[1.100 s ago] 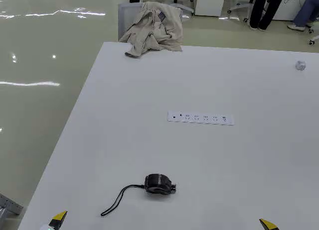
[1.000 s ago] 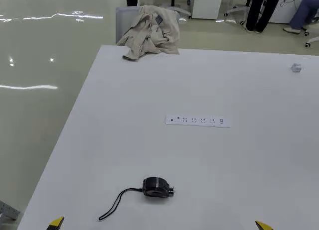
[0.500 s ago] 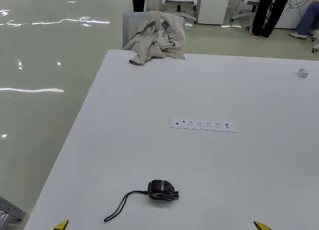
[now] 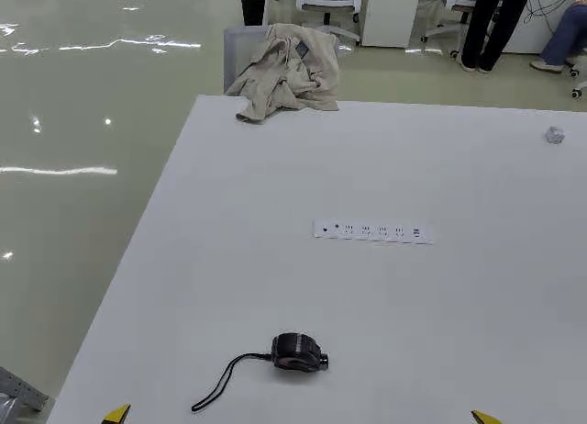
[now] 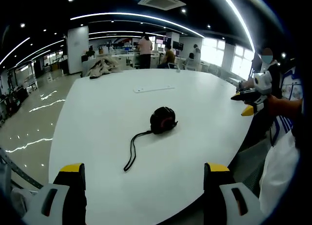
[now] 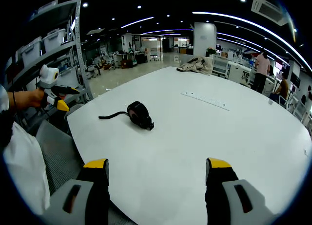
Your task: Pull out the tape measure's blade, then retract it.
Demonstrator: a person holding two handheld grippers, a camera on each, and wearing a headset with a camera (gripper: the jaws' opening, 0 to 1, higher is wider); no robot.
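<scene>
Left tool (image 5: 145, 169) and right tool (image 6: 157, 163) are held wide open with nothing gripped, at the near edge of the desk (image 4: 275, 185). The tape (image 4: 298, 351) is seen lying untouched at 1 o'clock from the left tool, blade retracted, strap (image 4: 220, 387) trailed toward 7 o'clock. A power strip (image 4: 371, 231) is seen beyond it at 1 o'clock, and a jacket (image 4: 286, 61) is draped at 12 o'clock on the far edge.

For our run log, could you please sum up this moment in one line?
phase: pre-grasp | black tape measure: on white table, blade retracted, untouched | left gripper: open, empty | right gripper: open, empty
</scene>
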